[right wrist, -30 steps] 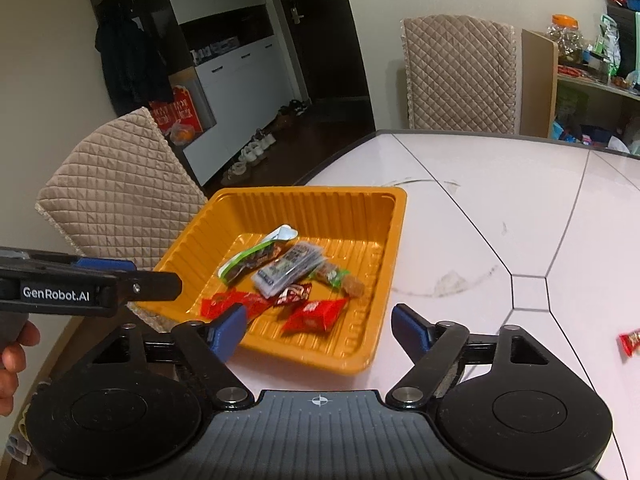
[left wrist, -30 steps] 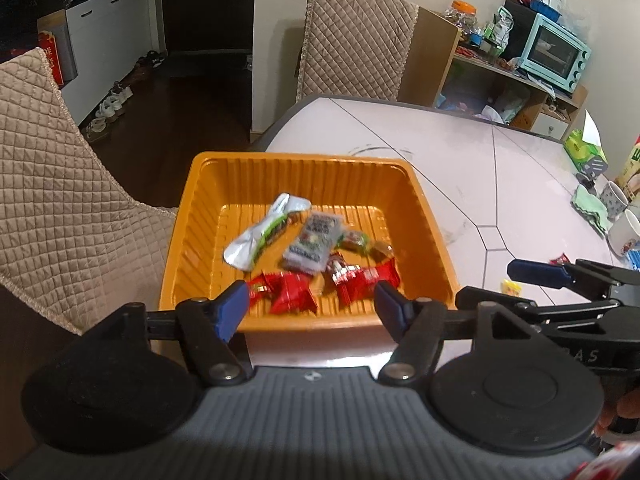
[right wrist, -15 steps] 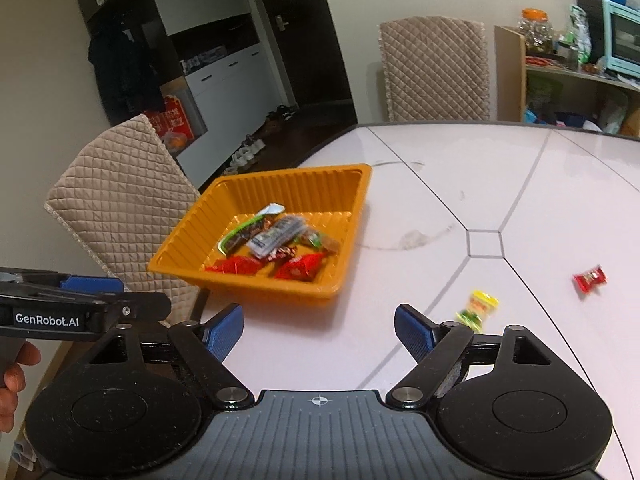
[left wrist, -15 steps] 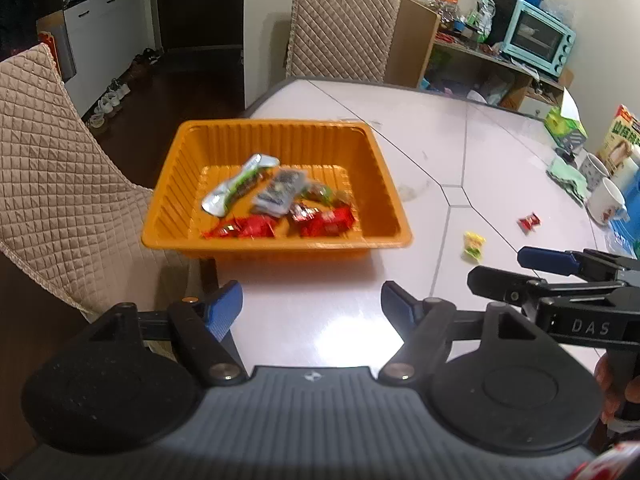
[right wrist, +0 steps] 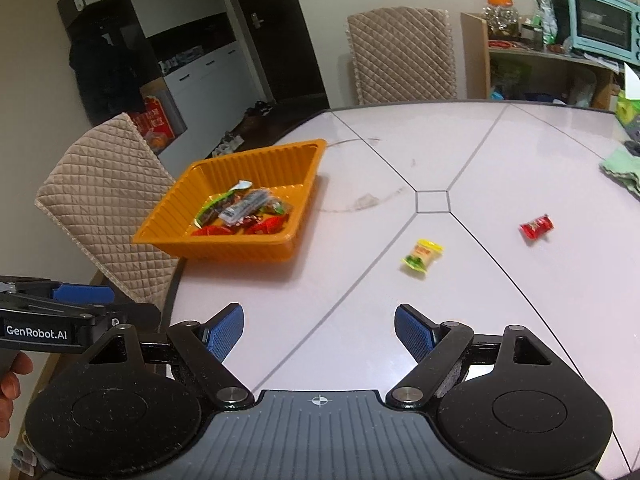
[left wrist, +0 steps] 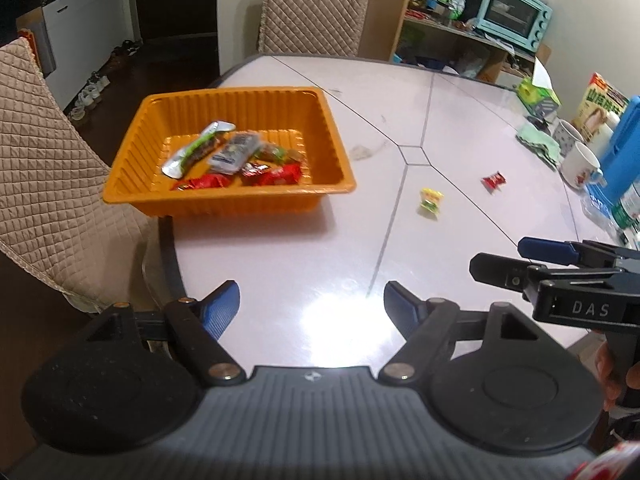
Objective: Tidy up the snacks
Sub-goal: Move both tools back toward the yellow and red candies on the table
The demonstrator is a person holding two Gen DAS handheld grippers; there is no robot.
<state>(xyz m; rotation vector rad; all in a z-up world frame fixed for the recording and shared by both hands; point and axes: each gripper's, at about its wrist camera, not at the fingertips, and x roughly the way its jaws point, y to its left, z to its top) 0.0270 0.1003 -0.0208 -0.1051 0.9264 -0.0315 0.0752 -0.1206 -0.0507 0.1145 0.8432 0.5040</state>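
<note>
An orange tray (left wrist: 132,184) (right wrist: 304,156) sits at the table's left edge and holds several wrapped snacks (left wrist: 232,154) (right wrist: 244,212). A yellow snack packet (left wrist: 431,201) (right wrist: 421,254) and a red snack packet (left wrist: 494,180) (right wrist: 537,226) lie loose on the table to the tray's right. My left gripper (left wrist: 312,304) is open and empty, well short of the tray. My right gripper (right wrist: 319,330) is open and empty, short of the yellow packet. Each gripper also shows side-on in the other's view (left wrist: 520,256) (right wrist: 84,294).
Quilted chairs stand at the left (left wrist: 36,140) and far side (left wrist: 316,4). Mugs (left wrist: 580,162), a green cloth (left wrist: 538,142), a blue box (left wrist: 624,148) and cartons crowd the table's right edge. A shelf with a teal oven (left wrist: 516,16) stands behind.
Both grippers have pulled back from the tray toward the table's near edge. The tray now looks smaller and farther, and the two loose packets have come into view.
</note>
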